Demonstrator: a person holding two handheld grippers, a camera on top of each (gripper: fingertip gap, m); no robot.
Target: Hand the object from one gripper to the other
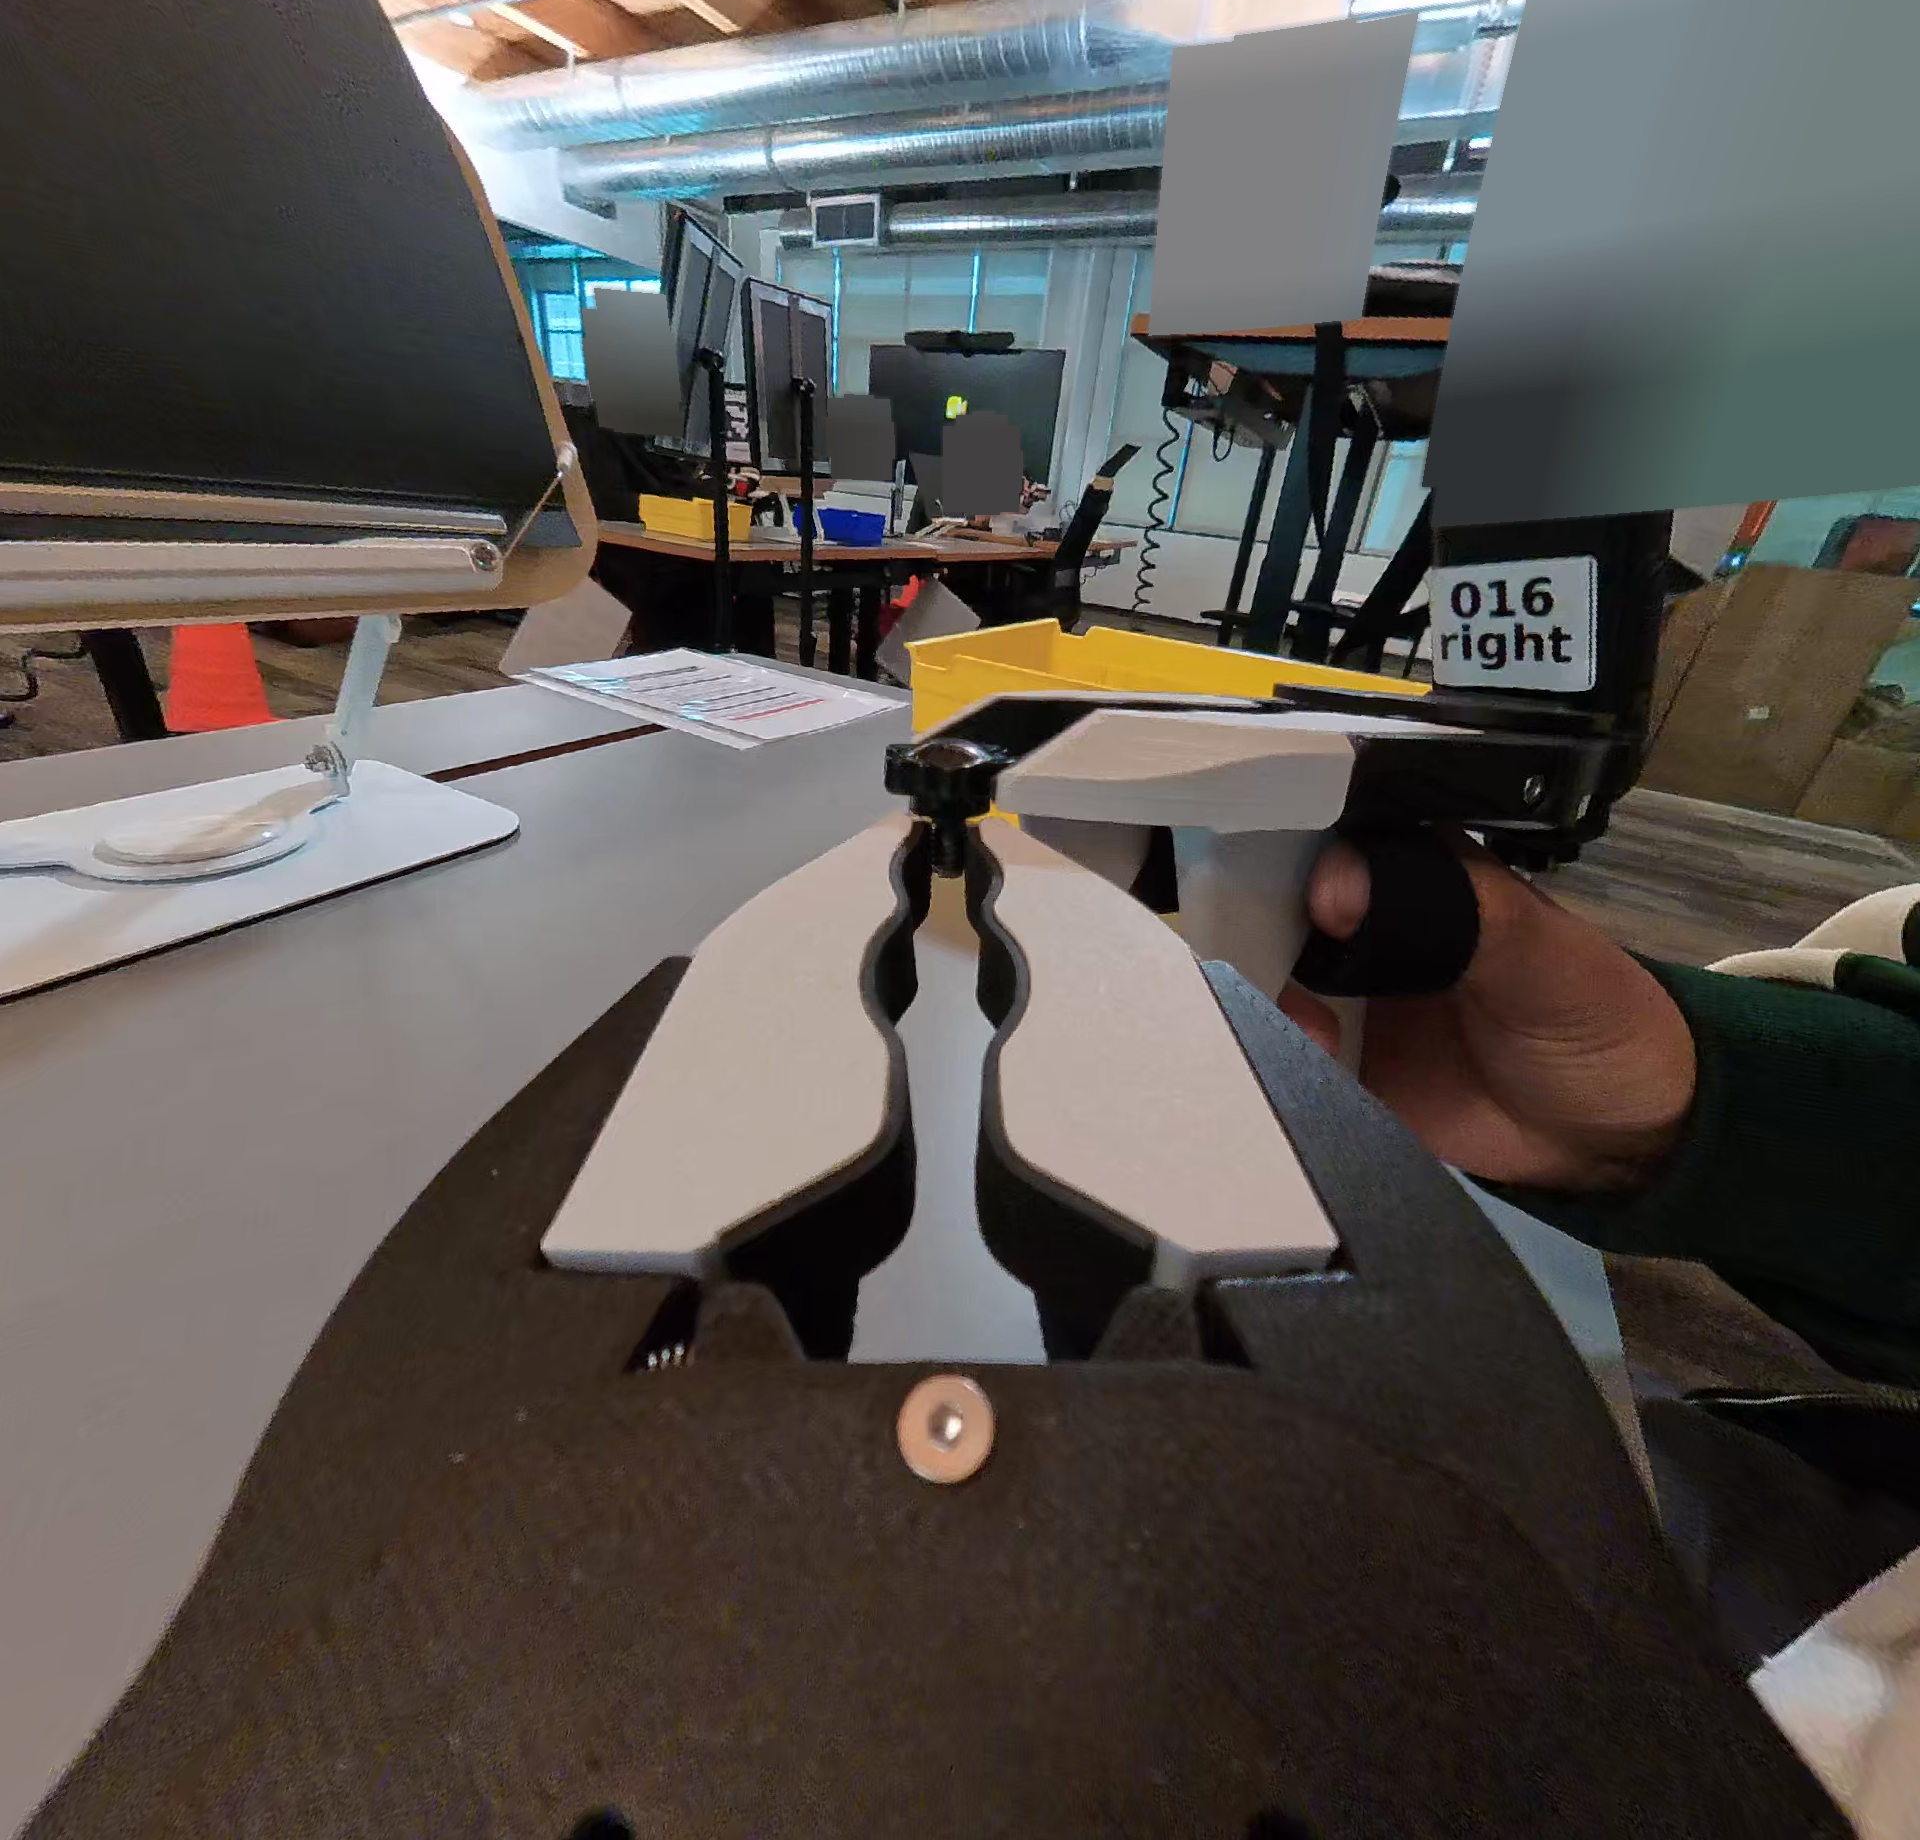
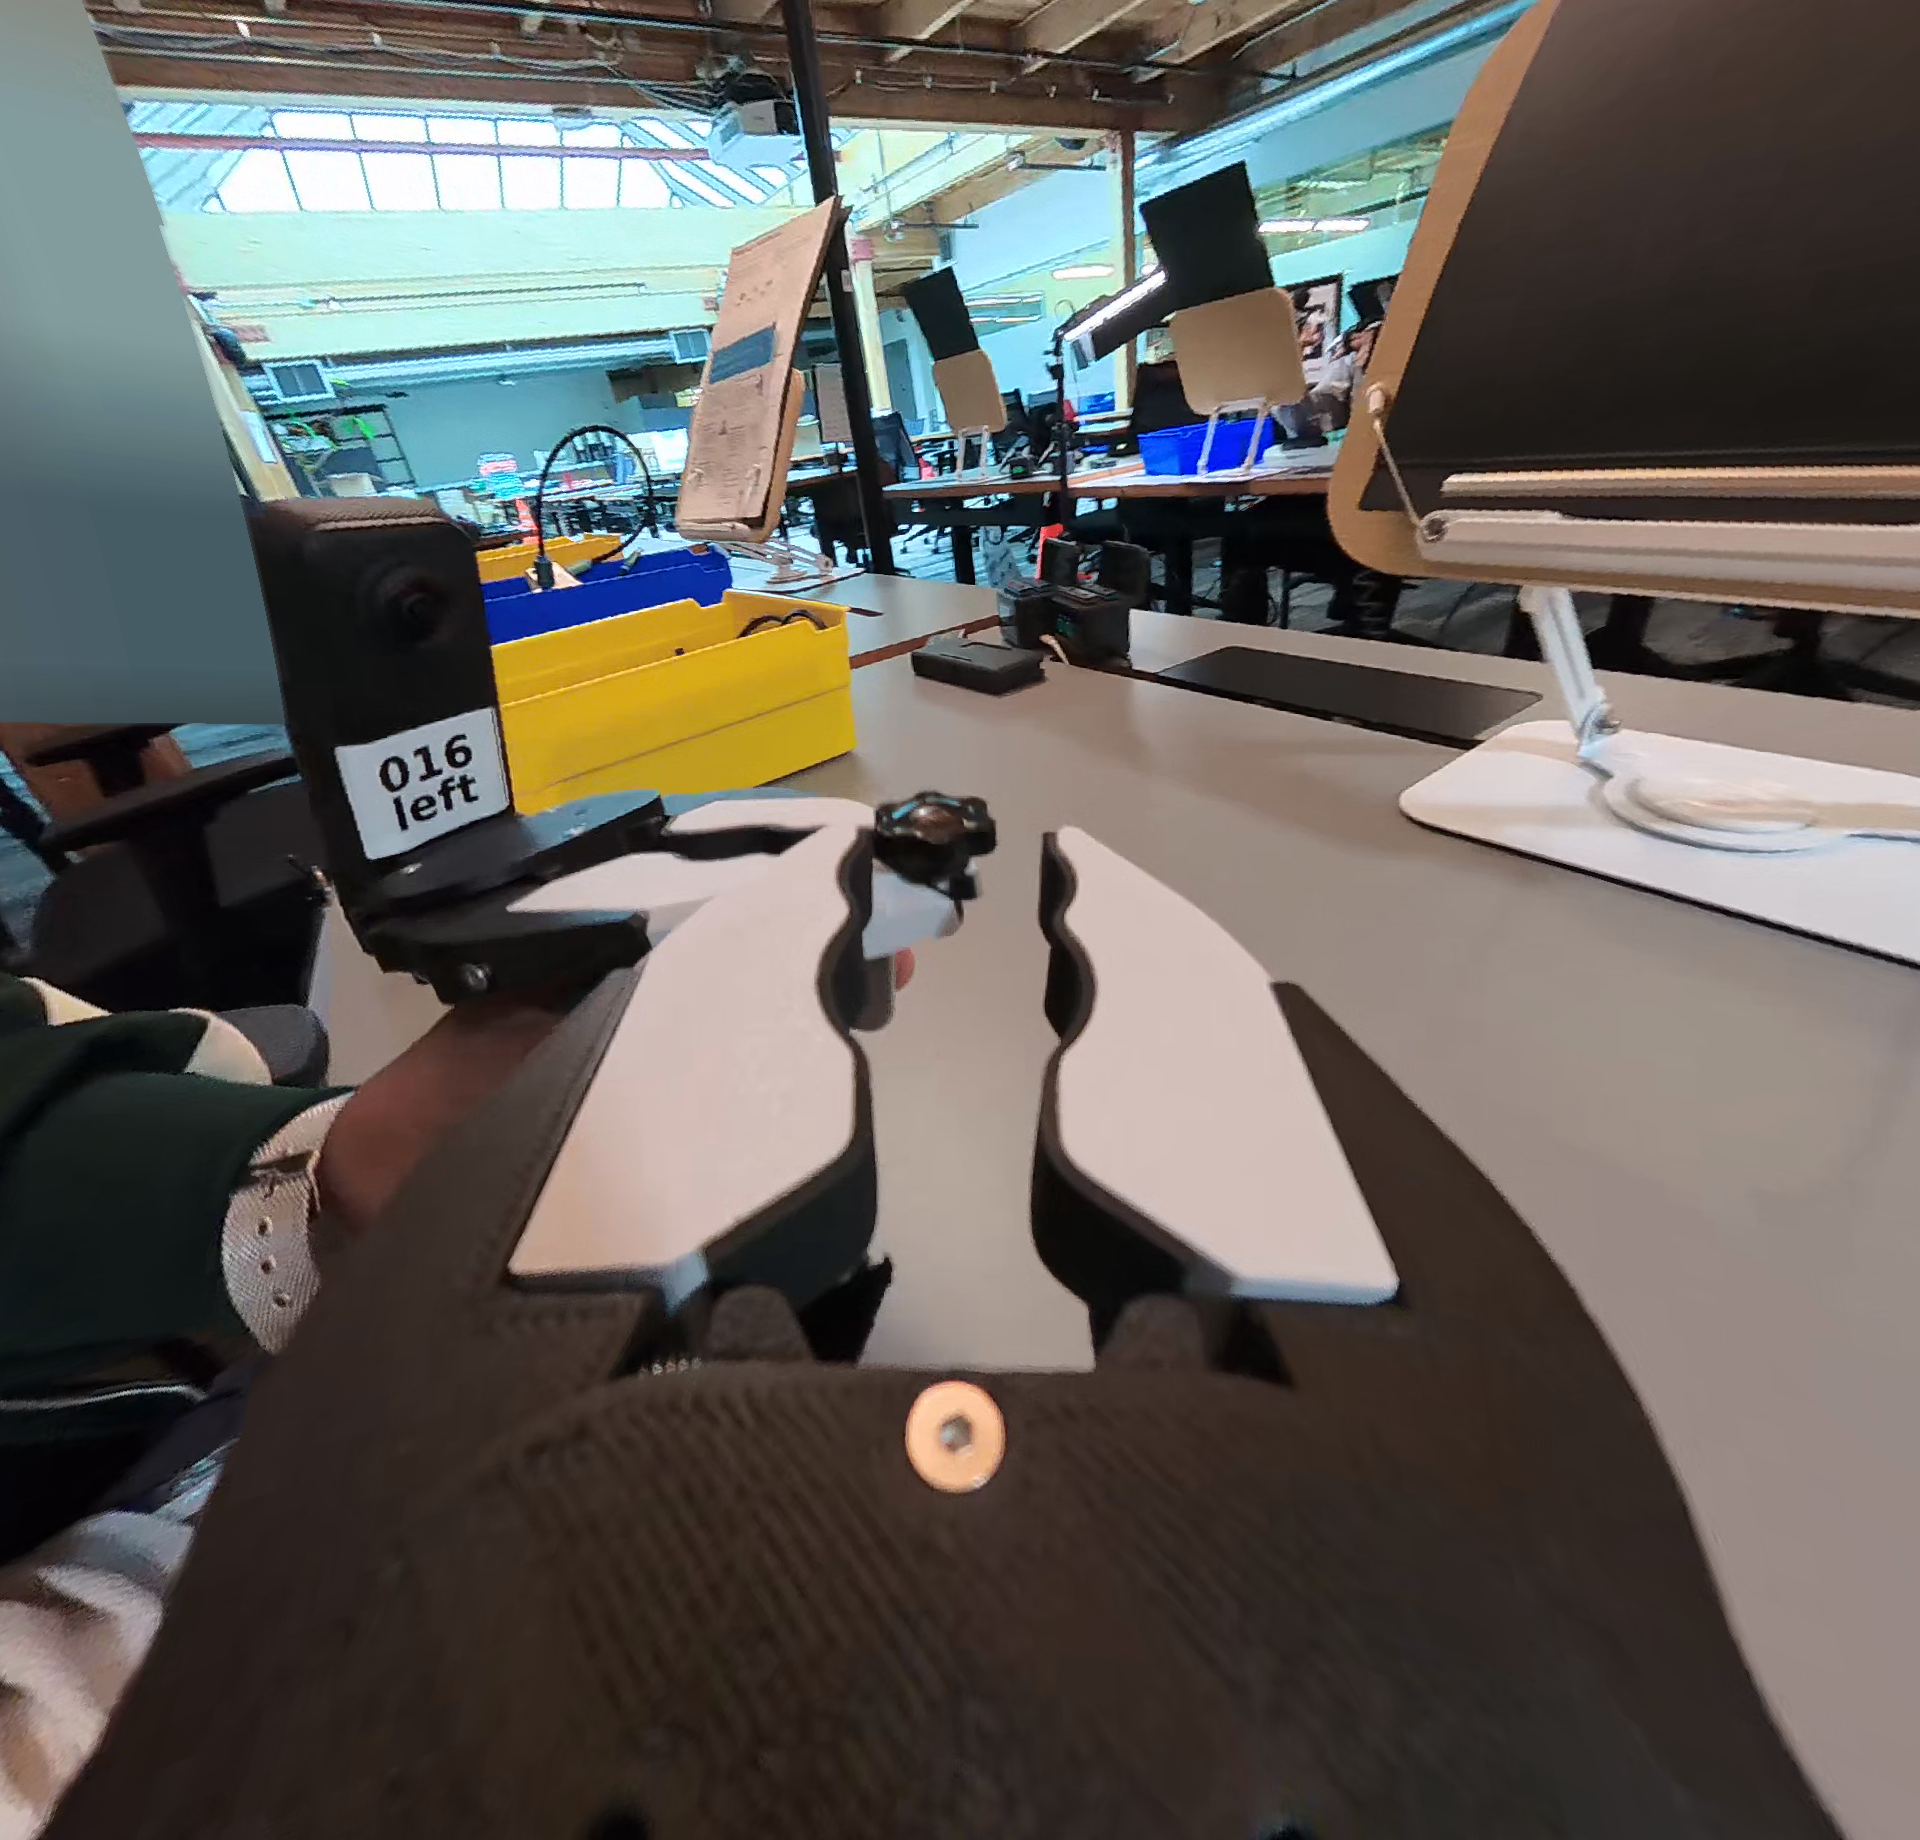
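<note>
A small black star-knob screw (image 1: 945, 767) stands upright over the grey table (image 1: 312, 1063). My left gripper (image 1: 945, 840) is shut on its threaded shaft just under the knob. My right gripper (image 2: 961, 845) is open, with its two white fingers apart on either side of the knob (image 2: 932, 832), which sits nearer the left finger and touches neither. In the left wrist view the right gripper (image 1: 1013, 782) reaches in from the right, its fingertips level with the knob. In the right wrist view the left gripper (image 2: 920, 907) comes in from the left.
A dark screen on a stand with a white base (image 1: 260, 834) stands at the left of the table. A yellow bin (image 1: 1091, 663) and a laminated sheet (image 1: 717, 694) lie behind. In the right wrist view, black devices (image 2: 1060, 627) and a black pad (image 2: 1351, 694) lie farther back. The grippers are tip to tip, or close to it.
</note>
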